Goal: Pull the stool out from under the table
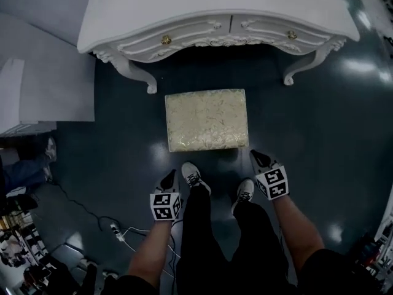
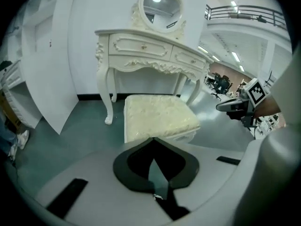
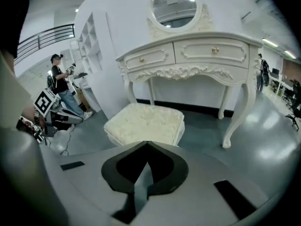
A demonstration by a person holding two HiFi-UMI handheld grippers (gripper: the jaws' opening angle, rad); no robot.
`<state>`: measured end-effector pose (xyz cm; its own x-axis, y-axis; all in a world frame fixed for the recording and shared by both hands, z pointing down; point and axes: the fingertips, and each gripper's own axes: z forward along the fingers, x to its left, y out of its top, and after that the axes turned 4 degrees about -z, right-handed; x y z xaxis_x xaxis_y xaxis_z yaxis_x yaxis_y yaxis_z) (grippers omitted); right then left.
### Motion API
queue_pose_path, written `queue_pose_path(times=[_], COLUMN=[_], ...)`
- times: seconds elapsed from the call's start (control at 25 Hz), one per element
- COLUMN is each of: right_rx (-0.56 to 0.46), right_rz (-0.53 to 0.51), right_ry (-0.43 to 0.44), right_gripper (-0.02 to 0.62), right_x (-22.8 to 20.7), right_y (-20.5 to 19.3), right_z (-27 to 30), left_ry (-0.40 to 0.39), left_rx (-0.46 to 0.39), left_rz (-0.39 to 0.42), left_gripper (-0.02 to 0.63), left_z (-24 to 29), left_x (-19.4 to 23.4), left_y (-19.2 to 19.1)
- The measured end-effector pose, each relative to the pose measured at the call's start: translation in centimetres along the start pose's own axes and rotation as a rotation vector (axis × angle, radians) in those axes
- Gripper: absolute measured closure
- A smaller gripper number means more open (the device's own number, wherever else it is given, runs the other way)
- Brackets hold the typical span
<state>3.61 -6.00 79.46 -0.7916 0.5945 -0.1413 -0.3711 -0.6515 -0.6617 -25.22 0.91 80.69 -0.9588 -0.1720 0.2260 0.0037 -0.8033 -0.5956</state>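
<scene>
The stool, with a cream cushioned top, stands on the dark floor in front of the white dressing table, between its front legs and my feet. My left gripper hangs near the stool's front left corner, apart from it, its jaws shut and empty. My right gripper is just beside the front right corner, also shut with nothing in it. In the left gripper view the stool lies beyond the shut jaws, and the right gripper shows at the right. The right gripper view shows the stool past its shut jaws.
A cable and power strip lie on the floor at my lower left. White panels stand left of the table. My shoes are close to the stool's front edge. A person stands far off to the left. A mirror tops the table.
</scene>
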Motion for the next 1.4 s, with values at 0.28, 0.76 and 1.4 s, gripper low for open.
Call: queue_pose_path(times=[0.28,0.76,1.4], right_rx=[-0.176,-0.450,-0.402], right_rz=[-0.015,0.022,0.049], right_ry=[0.091,0.227,0.352], right_gripper=[0.568,0.568,0.568], right_x=[4.8,12.1,17.9], right_y=[14.4,30.9,27.1], right_z=[-12.7,-31.7,-38.4], left_ry=[-0.122,-0.442,-0.552], left_rx=[-0.133,-0.242,-0.208], left_rz=[0.069,0.181,0.164], left_gripper=[0.598,0.598,0.598], left_z=[-12.0,-28.9,-34.5], left_x=[-10.6,-24.5,-30.1], left_y=[13.6,26.9,23.4])
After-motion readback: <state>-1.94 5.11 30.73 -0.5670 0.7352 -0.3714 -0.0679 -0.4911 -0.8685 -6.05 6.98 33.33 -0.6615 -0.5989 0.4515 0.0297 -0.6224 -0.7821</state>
